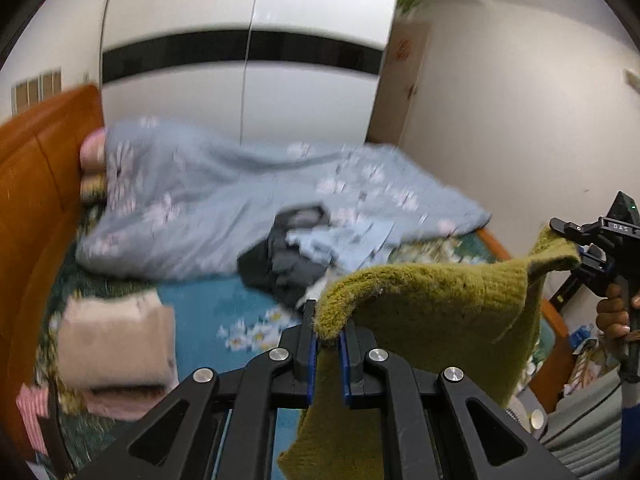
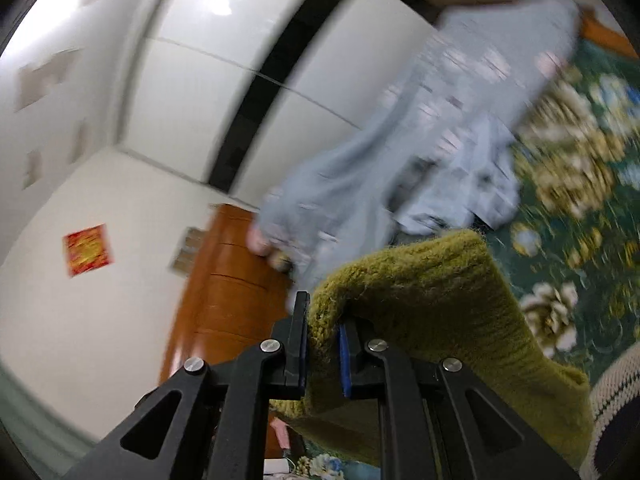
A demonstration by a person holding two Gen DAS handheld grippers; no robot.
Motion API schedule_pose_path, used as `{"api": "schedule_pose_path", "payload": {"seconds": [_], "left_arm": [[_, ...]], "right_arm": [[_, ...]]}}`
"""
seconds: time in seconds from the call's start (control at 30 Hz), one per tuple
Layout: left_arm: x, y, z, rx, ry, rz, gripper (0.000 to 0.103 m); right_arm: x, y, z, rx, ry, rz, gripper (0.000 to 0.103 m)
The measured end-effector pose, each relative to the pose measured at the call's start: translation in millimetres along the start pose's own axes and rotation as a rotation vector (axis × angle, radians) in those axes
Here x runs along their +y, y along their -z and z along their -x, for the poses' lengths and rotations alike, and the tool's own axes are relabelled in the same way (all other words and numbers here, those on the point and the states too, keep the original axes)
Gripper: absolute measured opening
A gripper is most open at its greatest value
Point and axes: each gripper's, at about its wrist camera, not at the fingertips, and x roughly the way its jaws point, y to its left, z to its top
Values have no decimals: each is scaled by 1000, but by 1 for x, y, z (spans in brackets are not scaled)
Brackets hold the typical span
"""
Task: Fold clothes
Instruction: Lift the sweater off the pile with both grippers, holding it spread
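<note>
Two grippers, the left gripper [image 1: 327, 334] and right gripper [image 2: 323, 330], each pinch the green sweater [image 1: 432, 308] above the floral bed [image 1: 208, 300]; a folded beige pile [image 1: 116, 344] lies near the wooden headboard [image 1: 36, 184], before a white wardrobe [image 1: 248, 80].

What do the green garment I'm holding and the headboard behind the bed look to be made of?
The olive-green garment, pinched by the left gripper and the right gripper, looks like a thick fuzzy knit, perhaps wool or acrylic: loose fibres stand off its edge and the surface looks matte. The headboard looks like orange-brown wood or veneer with a smooth, slightly glossy finish; blur hides any grain.
</note>
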Motion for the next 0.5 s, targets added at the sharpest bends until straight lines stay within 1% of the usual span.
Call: {"api": "schedule_pose_path", "payload": {"seconds": [0.07,0.2,0.3,0.4,0.47,0.5], "left_arm": [[7,5,-43,78,-23,45,9],[18,10,-123,202,-91,109,9],[24,2,-174,258,-137,127,9],[34,-16,-222,307,-192,152,9],[42,-28,-250,335,-225,176,9],[46,-34,-263,348,-240,187,9]], "right_arm": [[-31,-13,-29,41,33,-56,13],[-92,-38,-86,123,100,-169,13],[-139,-58,-130,184,150,-254,13],[-164,-85,-172,230,175,-275,11],[-171,-105,-192,229,150,-279,7],[-175,-116,-202,227,135,-282,7]]}}
